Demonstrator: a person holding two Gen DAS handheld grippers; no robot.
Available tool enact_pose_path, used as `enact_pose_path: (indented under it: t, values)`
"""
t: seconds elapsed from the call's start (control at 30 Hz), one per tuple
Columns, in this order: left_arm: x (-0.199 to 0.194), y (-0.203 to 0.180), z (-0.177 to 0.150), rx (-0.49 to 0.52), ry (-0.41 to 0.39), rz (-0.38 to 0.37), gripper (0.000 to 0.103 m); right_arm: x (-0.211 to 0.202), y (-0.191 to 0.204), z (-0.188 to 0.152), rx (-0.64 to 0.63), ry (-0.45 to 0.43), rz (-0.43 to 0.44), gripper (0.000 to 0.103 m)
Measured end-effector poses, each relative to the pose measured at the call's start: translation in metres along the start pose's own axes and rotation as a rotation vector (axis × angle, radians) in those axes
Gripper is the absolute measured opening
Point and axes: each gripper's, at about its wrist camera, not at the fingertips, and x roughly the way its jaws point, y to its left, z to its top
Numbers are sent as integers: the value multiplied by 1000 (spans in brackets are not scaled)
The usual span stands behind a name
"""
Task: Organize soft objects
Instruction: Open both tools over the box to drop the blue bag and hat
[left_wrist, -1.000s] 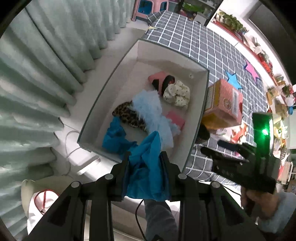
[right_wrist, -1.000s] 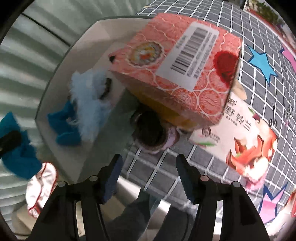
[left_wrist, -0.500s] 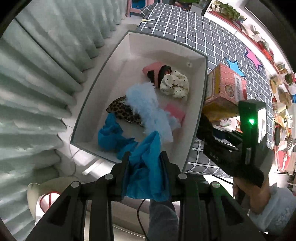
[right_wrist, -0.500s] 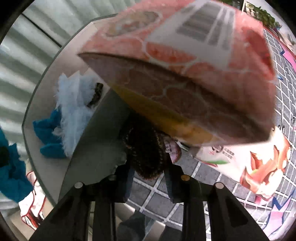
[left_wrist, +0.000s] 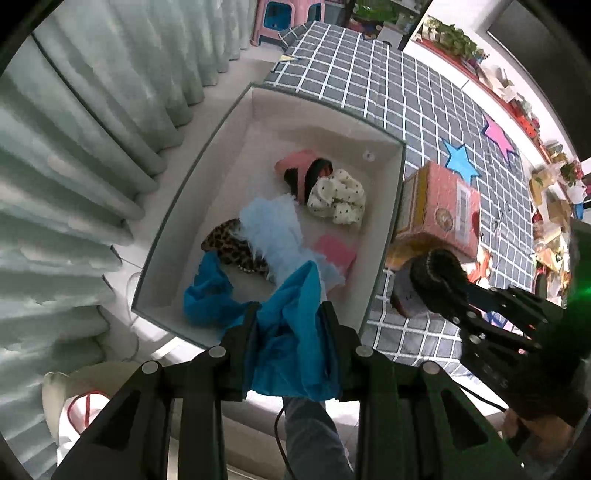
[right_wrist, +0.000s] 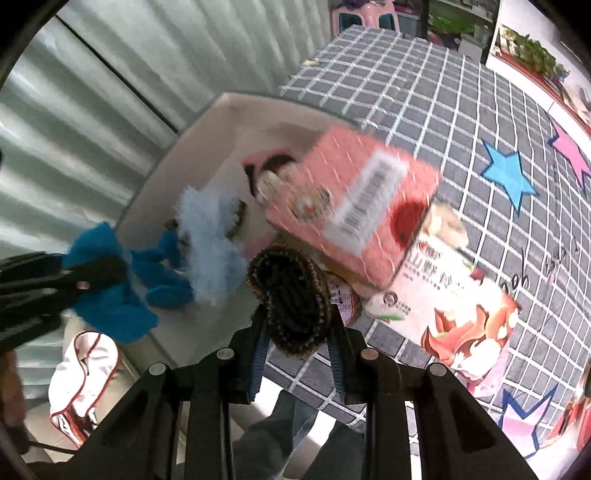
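A white open box (left_wrist: 388, 236) lies on the grid-patterned cloth and holds a pale blue fluffy piece (left_wrist: 273, 236), a leopard-print piece (left_wrist: 229, 247), a dotted cream scrunchie (left_wrist: 338, 199), a pink and black band (left_wrist: 303, 171) and a blue cloth (left_wrist: 207, 291). My left gripper (left_wrist: 290, 332) is shut on a bright blue cloth (left_wrist: 291, 343) above the box's near edge. My right gripper (right_wrist: 297, 332) is shut on a dark knitted soft item (right_wrist: 291, 295), lifted off the cloth beside the box's right wall; the same item (left_wrist: 439, 277) shows in the left wrist view.
A pink carton (left_wrist: 443, 206) stands against the box's right wall, with a flat printed pack (right_wrist: 454, 317) beside it. Pale curtains (left_wrist: 74, 147) hang at the left. A white bag with red trim (right_wrist: 85, 376) lies on the floor below the table edge. A pink stool (left_wrist: 284, 18) stands at the far end.
My right gripper came down on the dark knitted item beside the carton, shut on it and rose with it. The left gripper kept still with the blue cloth.
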Motion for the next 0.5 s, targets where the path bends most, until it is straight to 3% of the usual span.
enact_pose_path:
  t: [0.5]
  values:
    - [6, 16, 40, -53, -50, 36, 33, -15, 63, 85, -110, -25, 35, 31]
